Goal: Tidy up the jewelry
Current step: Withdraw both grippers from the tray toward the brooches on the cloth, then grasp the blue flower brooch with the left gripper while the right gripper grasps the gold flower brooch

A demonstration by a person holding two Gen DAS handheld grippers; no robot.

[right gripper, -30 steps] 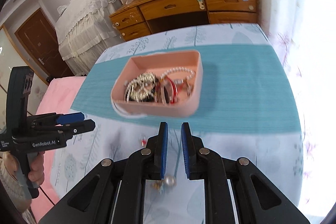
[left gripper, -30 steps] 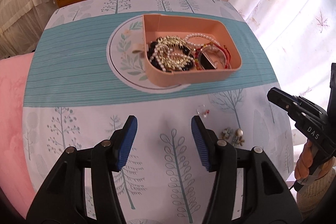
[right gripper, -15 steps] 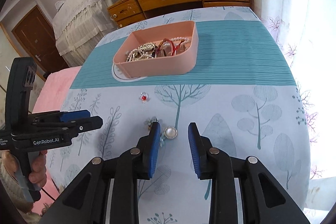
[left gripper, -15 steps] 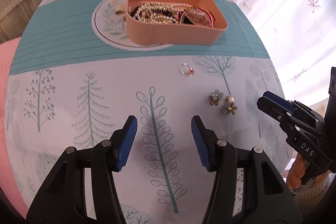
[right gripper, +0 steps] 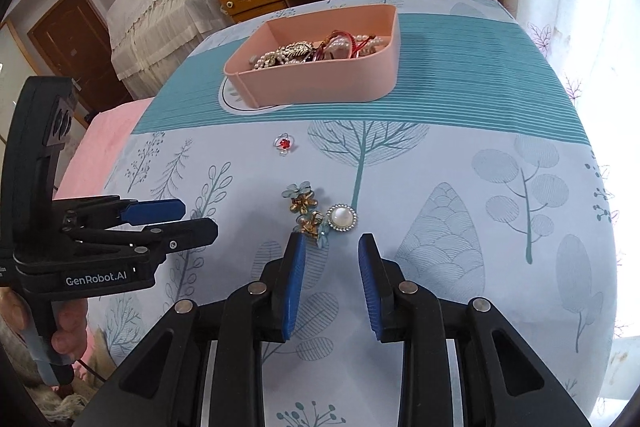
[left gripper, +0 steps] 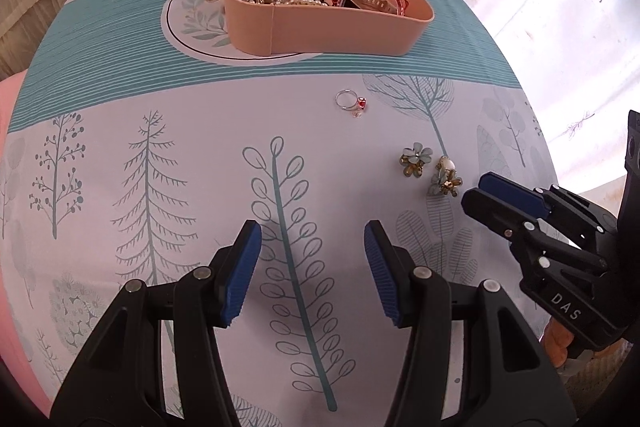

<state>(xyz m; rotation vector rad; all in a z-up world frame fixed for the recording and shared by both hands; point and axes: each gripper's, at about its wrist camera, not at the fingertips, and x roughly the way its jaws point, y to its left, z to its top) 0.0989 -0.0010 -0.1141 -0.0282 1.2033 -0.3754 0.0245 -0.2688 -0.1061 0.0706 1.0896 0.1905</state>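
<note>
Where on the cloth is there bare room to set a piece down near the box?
Free: the teal band right of the pink box, and the pale cloth right of the pearl earring. Crowded: the strip from the red ring to the flower earrings, just ahead of the right tool.

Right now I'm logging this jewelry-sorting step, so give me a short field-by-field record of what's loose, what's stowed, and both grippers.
container: pink plastic tray on the tree-print tablecloth, holding pearl strands and red bangles
loose item 1: silver ring with red stone, nearer the tray
loose item 2: blue and gold flower earrings
loose item 3: round pearl brooch, beside the earrings
left gripper: open, holding nothing
right gripper: open, just short of the earrings and brooch
</note>
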